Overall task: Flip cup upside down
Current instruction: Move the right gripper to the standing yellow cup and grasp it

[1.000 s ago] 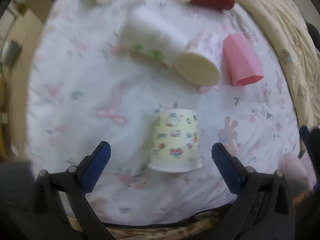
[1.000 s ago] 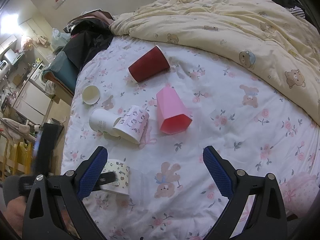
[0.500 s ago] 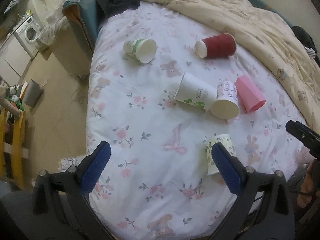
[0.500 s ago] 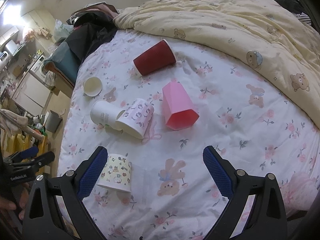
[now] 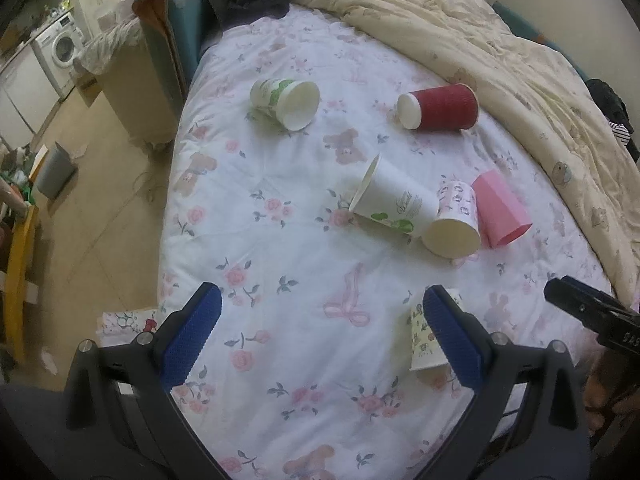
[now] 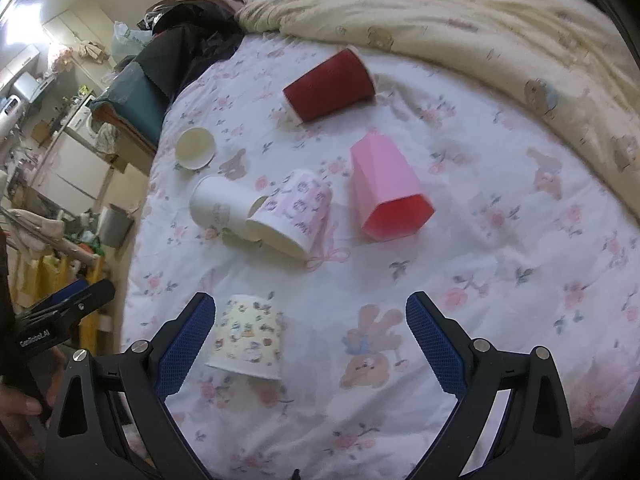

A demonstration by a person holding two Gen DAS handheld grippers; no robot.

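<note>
A yellow cartoon-print paper cup (image 6: 248,338) stands upside down, rim on the floral bedsheet, near the bed's front edge. In the left wrist view it (image 5: 422,338) is partly hidden behind my left gripper's right finger. My left gripper (image 5: 320,334) is open and empty, held back above the sheet. My right gripper (image 6: 310,338) is open and empty, with the yellow cup just inside its left finger (image 6: 186,344). The other cups lie on their sides: red (image 6: 330,86), pink (image 6: 386,192), pink-print (image 6: 294,214), white with green leaves (image 6: 218,208), and a green-print one (image 5: 286,102).
A cream bear-print duvet (image 5: 500,60) is bunched along the far and right side of the bed. Dark clothes and a teal cushion (image 5: 172,40) sit at the bed's far left corner. The bed edge (image 5: 166,240) drops to a tiled floor with a grey bin (image 5: 54,170).
My left gripper has let go of the yellow cup and pulled up and back; the cup now stands rim down on the sheet. My right gripper has drifted slightly closer to the cups.
</note>
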